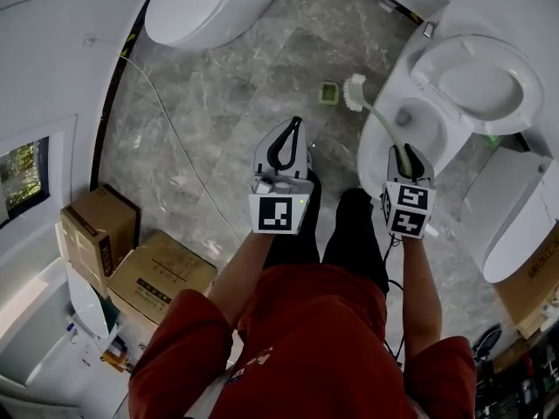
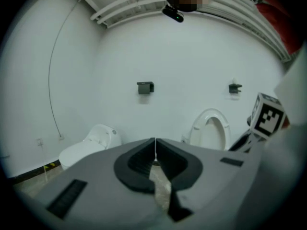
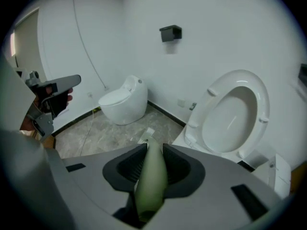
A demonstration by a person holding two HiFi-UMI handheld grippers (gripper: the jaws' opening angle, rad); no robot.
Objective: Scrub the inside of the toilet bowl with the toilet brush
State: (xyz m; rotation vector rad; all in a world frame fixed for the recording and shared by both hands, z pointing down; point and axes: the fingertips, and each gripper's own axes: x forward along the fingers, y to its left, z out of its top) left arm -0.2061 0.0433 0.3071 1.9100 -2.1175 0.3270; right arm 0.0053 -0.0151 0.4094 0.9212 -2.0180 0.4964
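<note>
Just beside toilet bowl (image 1: 434, 127), outside its rim: toilet brush (image 1: 377, 116), bristle head over floor. Held at top end by right gripper (image 1: 403, 157), jaws part-closed on pale green handle. Farther from bowl: left gripper (image 1: 286, 142), jaws together, nothing between. Probably handles light. Stiff, smooth, curved handle, so can roll in grip; soft bristles. Best to grip high on handle.

I see a grey marbled tile floor (image 1: 227, 103). An open toilet (image 1: 377, 151) stands on it at right and a closed toilet (image 1: 210, 7) at the far left. A small pale-green stand (image 1: 328, 92) sits between them. Two cardboard boxes (image 1: 100, 225) rest at lower left, and a thin white cable (image 1: 170, 129) trails across the tiles.
</note>
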